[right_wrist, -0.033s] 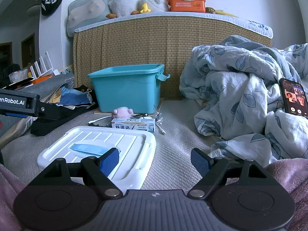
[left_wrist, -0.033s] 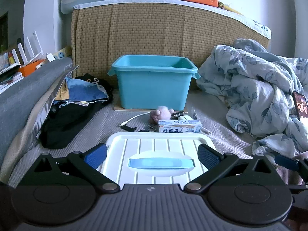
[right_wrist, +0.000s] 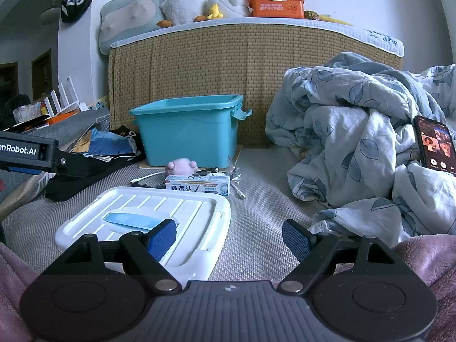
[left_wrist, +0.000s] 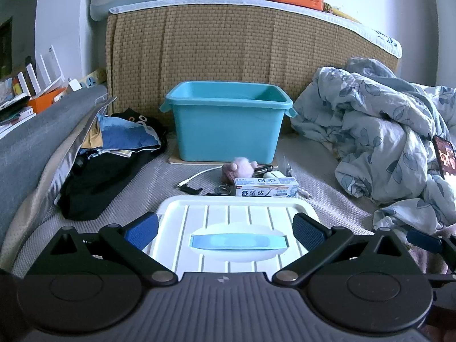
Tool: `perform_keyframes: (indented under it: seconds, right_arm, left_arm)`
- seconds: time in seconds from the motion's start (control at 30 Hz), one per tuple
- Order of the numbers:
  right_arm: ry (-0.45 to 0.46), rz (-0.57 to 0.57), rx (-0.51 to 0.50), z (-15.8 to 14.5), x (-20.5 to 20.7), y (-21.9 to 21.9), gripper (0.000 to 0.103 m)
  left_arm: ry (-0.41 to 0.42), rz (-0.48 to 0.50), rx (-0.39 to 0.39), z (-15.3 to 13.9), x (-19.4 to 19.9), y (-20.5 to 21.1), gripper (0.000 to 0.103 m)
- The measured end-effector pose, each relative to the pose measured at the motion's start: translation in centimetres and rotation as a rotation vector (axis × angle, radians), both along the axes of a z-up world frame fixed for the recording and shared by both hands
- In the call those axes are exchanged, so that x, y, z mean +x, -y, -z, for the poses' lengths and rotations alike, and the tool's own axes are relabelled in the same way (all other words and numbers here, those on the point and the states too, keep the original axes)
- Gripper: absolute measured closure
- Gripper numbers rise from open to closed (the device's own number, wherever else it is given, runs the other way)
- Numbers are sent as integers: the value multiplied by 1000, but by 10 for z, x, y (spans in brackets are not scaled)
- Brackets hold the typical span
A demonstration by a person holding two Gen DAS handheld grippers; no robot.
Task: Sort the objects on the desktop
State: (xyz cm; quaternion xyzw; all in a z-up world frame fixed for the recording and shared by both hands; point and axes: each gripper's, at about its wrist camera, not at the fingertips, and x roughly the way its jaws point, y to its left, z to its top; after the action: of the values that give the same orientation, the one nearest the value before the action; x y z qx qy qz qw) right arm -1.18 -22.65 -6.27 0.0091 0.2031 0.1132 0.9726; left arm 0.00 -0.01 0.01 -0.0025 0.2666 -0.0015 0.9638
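I am holding the left gripper [left_wrist: 225,229] over the white lid [left_wrist: 236,222], fingers spread wide and pinching nothing. The right gripper [right_wrist: 228,239] is hovering beside it, equally spread. The toothpaste box [left_wrist: 266,187] and pink plush [left_wrist: 238,167] are lying before the teal bin [left_wrist: 228,122].

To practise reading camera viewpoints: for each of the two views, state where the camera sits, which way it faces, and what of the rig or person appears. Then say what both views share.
Left wrist: on the left gripper, facing the bin and headboard over the lid; its open fingers show.
Right wrist: on the right gripper, right of the lid, facing the same way; its open fingers and the left gripper's side show.
Shared: bin, lid, toothpaste box, plush, duvet, phone.
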Motion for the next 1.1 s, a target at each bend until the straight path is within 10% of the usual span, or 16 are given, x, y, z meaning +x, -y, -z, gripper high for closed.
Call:
perform_keyframes:
  seconds: [1.1]
  right_arm:
    - [4, -4, 32, 1, 2, 3, 17]
  left_arm:
    - [-5, 38, -34, -2, 1, 0, 1]
